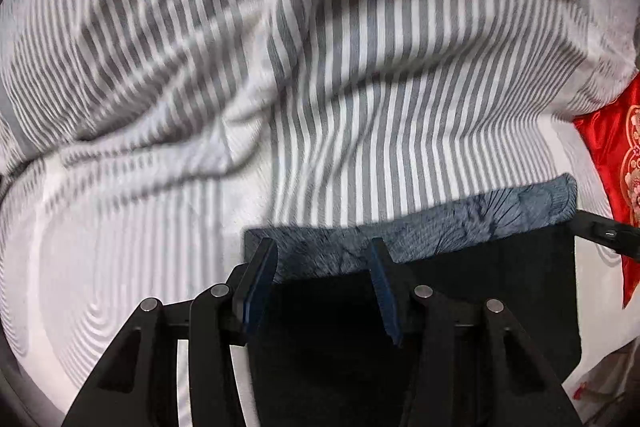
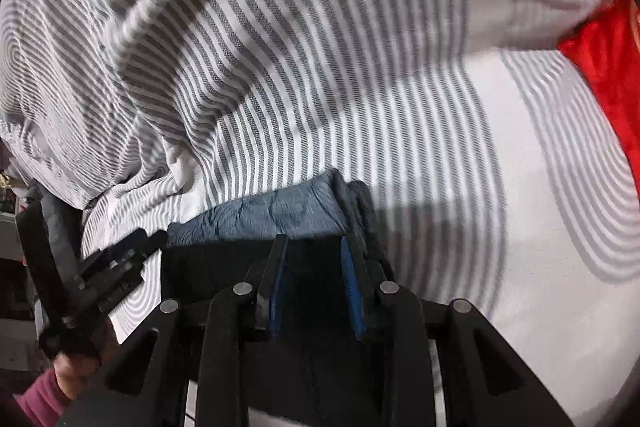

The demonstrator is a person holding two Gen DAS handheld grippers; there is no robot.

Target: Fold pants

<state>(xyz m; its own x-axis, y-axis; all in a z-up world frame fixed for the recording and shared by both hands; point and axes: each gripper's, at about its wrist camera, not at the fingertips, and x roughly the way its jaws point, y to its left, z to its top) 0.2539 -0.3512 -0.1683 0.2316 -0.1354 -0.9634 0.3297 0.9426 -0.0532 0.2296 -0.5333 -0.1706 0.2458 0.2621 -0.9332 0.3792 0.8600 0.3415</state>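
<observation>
Hovering apart, both grippers [image 1: 324, 247] [image 2: 314, 247] over the pants [image 1: 460, 231], seemingly mid-fold, next gripping the 12 o'clock edge.

The pants [image 1: 520, 267] are matt black cloth with a fuzzy grey-blue lining. The bedsheet [image 1: 360, 87] is woven striped cotton, and the red cushion [image 1: 616, 155] is glossy embroidered satin.

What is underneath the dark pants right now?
The pants lie on the grey-and-white striped bedsheet, which shows all around them. Whatever sits directly beneath the fabric is covered, so it cannot be seen.
</observation>
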